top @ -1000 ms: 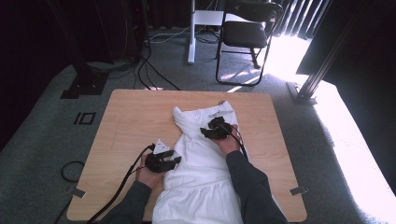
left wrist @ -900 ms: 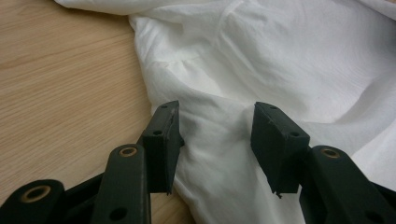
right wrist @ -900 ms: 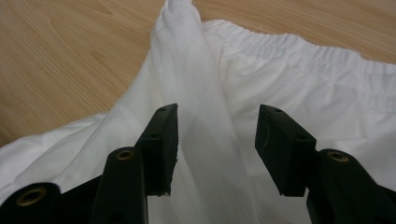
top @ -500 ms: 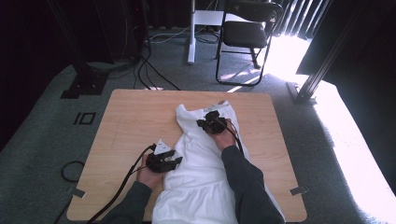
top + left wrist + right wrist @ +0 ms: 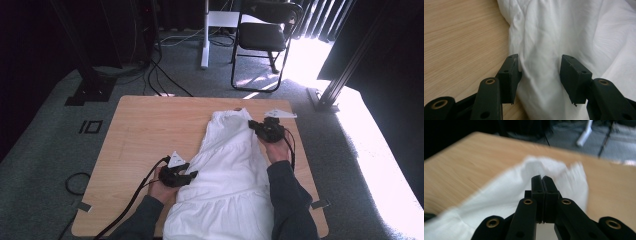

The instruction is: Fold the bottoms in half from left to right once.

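A white garment (image 5: 230, 170) lies lengthwise on the wooden table (image 5: 145, 130), its far end drawn up into a peak. My right gripper (image 5: 254, 125) sits at that far right end, shut on the garment. In the right gripper view the cloth (image 5: 506, 187) tents up around the closed right gripper (image 5: 542, 180). My left gripper (image 5: 192, 175) rests at the garment's left edge, nearer the person. In the left gripper view the left gripper (image 5: 540, 72) is open, its jaws astride a soft ridge of cloth (image 5: 544, 37) without squeezing it.
Bare wood (image 5: 461, 37) lies left of the garment. A black cable (image 5: 135, 200) trails from the left gripper off the near table edge. Beyond the table stand a black folding chair (image 5: 265, 35), a white post (image 5: 205, 45) and a dark stand base (image 5: 85, 92) on grey carpet.
My right gripper has moved right and up from the middle of the garment's top to its right end, dragging the top of the cloth rightward. The left gripper has stayed put.
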`<state>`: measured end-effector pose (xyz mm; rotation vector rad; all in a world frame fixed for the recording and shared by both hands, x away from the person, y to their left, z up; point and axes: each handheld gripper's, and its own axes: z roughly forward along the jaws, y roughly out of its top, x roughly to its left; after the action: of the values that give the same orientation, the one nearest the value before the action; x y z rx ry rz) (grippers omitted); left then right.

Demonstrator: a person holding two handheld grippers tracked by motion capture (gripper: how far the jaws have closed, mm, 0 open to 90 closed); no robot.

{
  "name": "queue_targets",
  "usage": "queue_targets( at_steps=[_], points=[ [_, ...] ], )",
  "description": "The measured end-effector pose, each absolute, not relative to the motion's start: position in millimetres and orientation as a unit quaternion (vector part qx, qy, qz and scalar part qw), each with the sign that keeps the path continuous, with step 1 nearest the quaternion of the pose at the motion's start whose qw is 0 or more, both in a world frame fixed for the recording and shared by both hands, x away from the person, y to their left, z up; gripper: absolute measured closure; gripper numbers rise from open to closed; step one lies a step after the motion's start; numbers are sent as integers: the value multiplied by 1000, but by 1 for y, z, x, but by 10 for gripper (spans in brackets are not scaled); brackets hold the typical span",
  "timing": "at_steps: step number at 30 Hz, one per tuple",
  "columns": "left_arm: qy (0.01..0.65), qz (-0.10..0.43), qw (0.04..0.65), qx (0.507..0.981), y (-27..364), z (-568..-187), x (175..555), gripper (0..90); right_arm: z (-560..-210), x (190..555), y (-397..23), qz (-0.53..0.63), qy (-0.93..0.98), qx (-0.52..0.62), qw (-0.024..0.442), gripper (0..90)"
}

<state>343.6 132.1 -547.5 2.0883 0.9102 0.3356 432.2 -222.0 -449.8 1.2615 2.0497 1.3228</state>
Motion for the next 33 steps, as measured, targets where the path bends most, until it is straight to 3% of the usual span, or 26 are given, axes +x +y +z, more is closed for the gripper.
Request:
queue_targets(
  at_steps=[6, 11, 17, 23, 29, 32, 33],
  points=[
    [359, 128, 395, 836, 127, -552, 344, 513, -517, 445, -246, 413, 731, 520, 157, 896],
    [354, 125, 391, 840, 125, -553, 346, 512, -550, 454, -244, 377, 742, 538, 132, 878],
    [354, 133, 419, 826, 132, -539, 347, 510, -537, 459, -242, 391, 736, 533, 144, 659],
    [360, 135, 418, 823, 134, -536, 354, 510, -516, 481, -238, 422, 717, 535, 149, 569],
    [356, 136, 415, 826, 128, -537, 360, 506, -525, 508, -223, 425, 709, 551, 111, 480],
    [360, 130, 412, 827, 126, -540, 364, 505, -534, 515, -213, 408, 721, 549, 109, 502],
    [361, 127, 409, 828, 125, -542, 364, 505, -536, 517, -211, 396, 727, 552, 106, 600]
  ],
)
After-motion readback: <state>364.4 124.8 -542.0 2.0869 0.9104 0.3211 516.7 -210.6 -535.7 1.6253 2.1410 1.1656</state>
